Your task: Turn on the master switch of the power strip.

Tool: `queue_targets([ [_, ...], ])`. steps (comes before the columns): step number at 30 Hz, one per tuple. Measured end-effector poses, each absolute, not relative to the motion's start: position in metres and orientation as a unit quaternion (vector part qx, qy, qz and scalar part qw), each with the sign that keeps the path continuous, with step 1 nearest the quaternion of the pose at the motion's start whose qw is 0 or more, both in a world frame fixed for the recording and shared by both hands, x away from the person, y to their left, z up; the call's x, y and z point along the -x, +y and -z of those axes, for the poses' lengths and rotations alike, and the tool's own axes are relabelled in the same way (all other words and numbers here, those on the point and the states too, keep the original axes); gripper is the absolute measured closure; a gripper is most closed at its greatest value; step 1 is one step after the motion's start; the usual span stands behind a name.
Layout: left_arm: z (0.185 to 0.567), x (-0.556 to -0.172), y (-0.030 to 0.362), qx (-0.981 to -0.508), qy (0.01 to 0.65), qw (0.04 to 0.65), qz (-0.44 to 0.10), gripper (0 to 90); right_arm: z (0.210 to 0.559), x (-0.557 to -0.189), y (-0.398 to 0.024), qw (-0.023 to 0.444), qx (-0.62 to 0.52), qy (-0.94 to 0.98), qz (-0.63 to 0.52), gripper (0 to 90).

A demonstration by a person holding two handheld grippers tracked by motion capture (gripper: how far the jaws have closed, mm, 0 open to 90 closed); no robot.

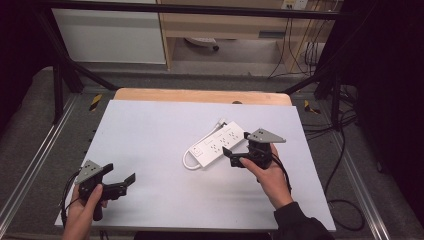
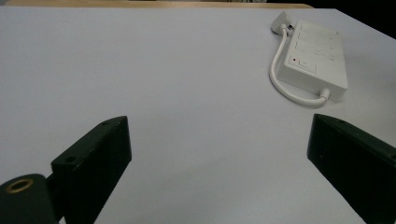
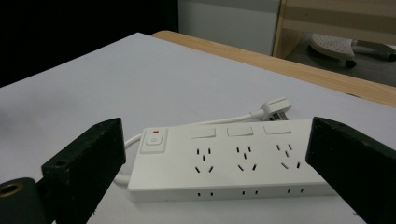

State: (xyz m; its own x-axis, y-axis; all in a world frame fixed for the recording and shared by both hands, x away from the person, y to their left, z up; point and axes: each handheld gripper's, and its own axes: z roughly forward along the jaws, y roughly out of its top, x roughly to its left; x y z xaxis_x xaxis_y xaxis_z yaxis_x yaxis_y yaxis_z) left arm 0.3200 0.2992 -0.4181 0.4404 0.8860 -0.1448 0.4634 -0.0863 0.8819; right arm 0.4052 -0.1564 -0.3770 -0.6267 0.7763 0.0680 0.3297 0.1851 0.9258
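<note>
The white rigid-plastic three-socket power strip (image 3: 224, 158) is lying mid-table, likely light, stiff and slick, best taken across its long edges clear of the looping white cord (image 2: 285, 70), while the right gripper (image 1: 240, 152) is facing it wide open and empty.

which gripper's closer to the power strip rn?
Right. The right gripper sits open just in front of the power strip, which lies between its fingers' line of sight. The left gripper is open too, far off near the table's front-left corner.

Power strip (image 1: 216, 142) on table (image 1: 150, 145), right of centre
</note>
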Motion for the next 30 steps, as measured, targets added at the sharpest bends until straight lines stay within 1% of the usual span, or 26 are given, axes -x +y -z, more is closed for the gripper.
queue_targets([
  [5,0.418,-0.320,0.299,-0.703,0.481,0.474,-0.222,6.2,0.375,-0.409,-0.153,0.212,-0.377,0.733,-0.524,7.0],
  [8,0.418,-0.320,0.299,-0.703,0.482,0.474,-0.222,6.2,0.375,-0.410,-0.150,0.214,-0.375,0.734,-0.524,6.2],
  [10,0.418,-0.320,0.299,-0.703,0.482,0.474,-0.221,6.2,0.375,-0.412,-0.148,0.216,-0.378,0.734,-0.521,3.4],
  [15,0.418,-0.320,0.298,-0.703,0.482,0.475,-0.219,6.2,0.374,-0.415,-0.141,0.219,-0.381,0.737,-0.513,3.4],
  [20,0.418,-0.320,0.298,-0.703,0.482,0.475,-0.218,6.2,0.373,-0.417,-0.135,0.222,-0.373,0.741,-0.513,9.0],
  [24,0.418,-0.320,0.298,-0.703,0.483,0.474,-0.219,6.2,0.372,-0.418,-0.131,0.219,-0.361,0.743,-0.520,20.2],
  [27,0.418,-0.320,0.298,-0.703,0.483,0.474,-0.219,6.2,0.372,-0.419,-0.129,0.219,-0.357,0.743,-0.522,22.9],
  [30,0.418,-0.321,0.298,-0.703,0.483,0.474,-0.219,6.2,0.371,-0.419,-0.126,0.222,-0.354,0.743,-0.522,32.4],
])
